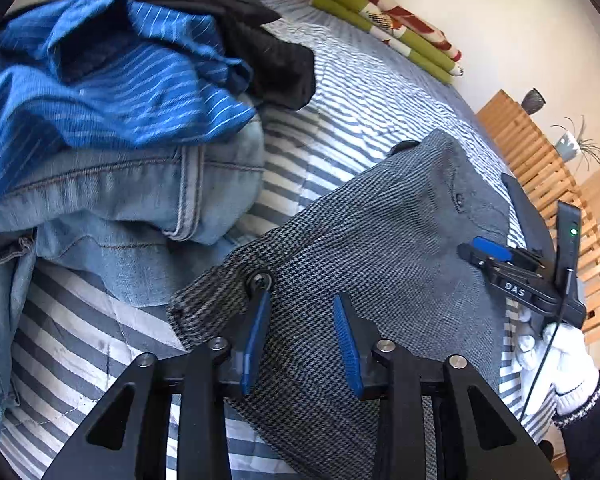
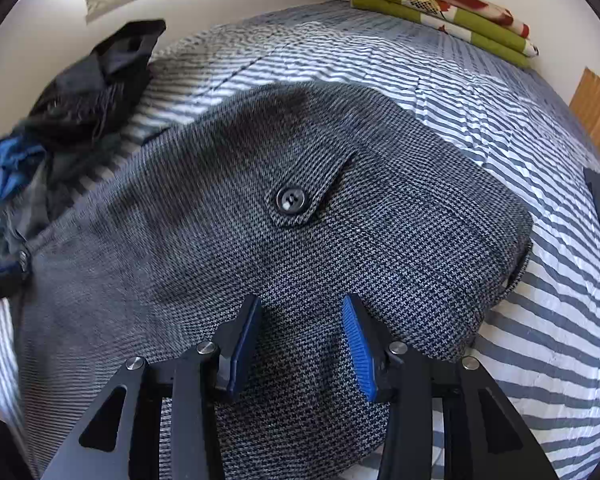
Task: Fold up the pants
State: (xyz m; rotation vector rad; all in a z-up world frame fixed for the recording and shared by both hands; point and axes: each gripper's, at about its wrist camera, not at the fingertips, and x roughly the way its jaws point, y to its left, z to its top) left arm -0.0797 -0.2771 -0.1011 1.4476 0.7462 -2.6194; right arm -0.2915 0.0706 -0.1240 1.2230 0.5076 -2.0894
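A pair of grey houndstooth trousers (image 2: 260,240) lies spread on a bed with a blue-and-white striped bedspread (image 2: 480,92), its buttoned back-pocket flap (image 2: 312,192) facing up and its rounded folded edge toward the right. The left gripper (image 1: 300,308) hovers low over the near-left edge of the cloth, its blue pads parted with nothing pinched between them, one fingertip just beside a dark button (image 1: 258,280) at that edge. The right gripper (image 2: 300,316), held by a white-gloved hand (image 1: 556,364), points down at the cloth nearer the right edge, its jaws likewise apart and empty. The woven fabric looks fairly thick and soft, likely limp yet with enough body to hold a crease, and not slippery against rubber pads. A sound hold would probably be at the doubled edges, each gripper pinching through all layers so none slides. To the far left a heap of blue striped cloth (image 1: 112,72), light denim jeans (image 1: 140,200) and a black garment (image 1: 268,48) sits close to the trousers, and could snag during a fold. A folded green floral blanket (image 2: 444,12) rests at the far end.
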